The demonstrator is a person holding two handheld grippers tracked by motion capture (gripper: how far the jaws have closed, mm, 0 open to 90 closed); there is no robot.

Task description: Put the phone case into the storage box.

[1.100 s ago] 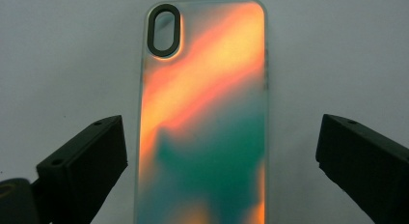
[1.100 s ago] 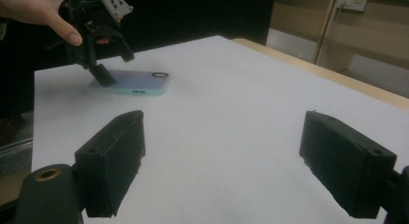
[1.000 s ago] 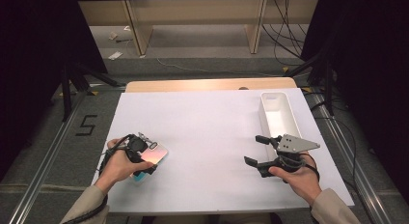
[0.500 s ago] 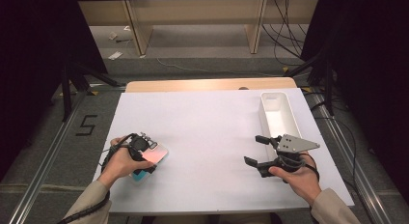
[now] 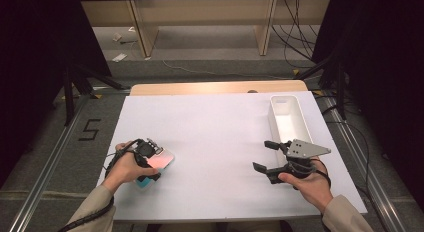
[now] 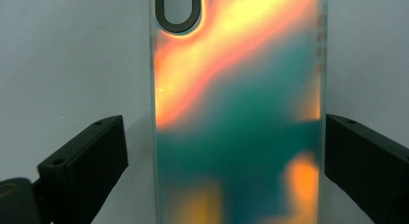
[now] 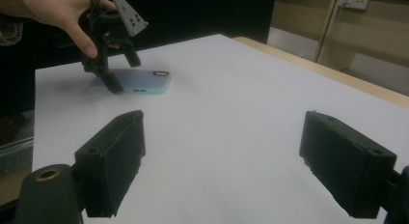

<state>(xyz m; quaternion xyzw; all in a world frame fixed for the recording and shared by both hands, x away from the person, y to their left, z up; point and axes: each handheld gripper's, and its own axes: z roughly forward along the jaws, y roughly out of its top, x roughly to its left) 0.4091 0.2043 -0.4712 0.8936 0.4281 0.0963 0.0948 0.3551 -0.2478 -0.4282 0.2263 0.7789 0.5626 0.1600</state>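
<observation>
A phone case (image 5: 161, 161) with an orange, pink and teal sheen lies flat on the white table (image 5: 215, 137) at the front left. My left gripper (image 5: 151, 168) points down over it and stands open. In the left gripper view the case (image 6: 236, 113) lies between the two jaws of my left gripper (image 6: 224, 159); the right jaw is almost at its edge and the left jaw stands a little apart. My right gripper (image 5: 263, 155) hovers open and holds nothing at the front right. From the right gripper view (image 7: 236, 161), the case (image 7: 144, 81) and the left gripper (image 7: 123, 72) lie farther off.
A long white tray (image 5: 274, 117) stands at the back right, just beyond my right gripper. A wooden strip (image 5: 215, 87) runs along the table's far edge. The floor at the left has a rail and a "5" mark (image 5: 90, 129).
My left gripper has shifted slightly to the right over the phone case. The right gripper has not moved.
</observation>
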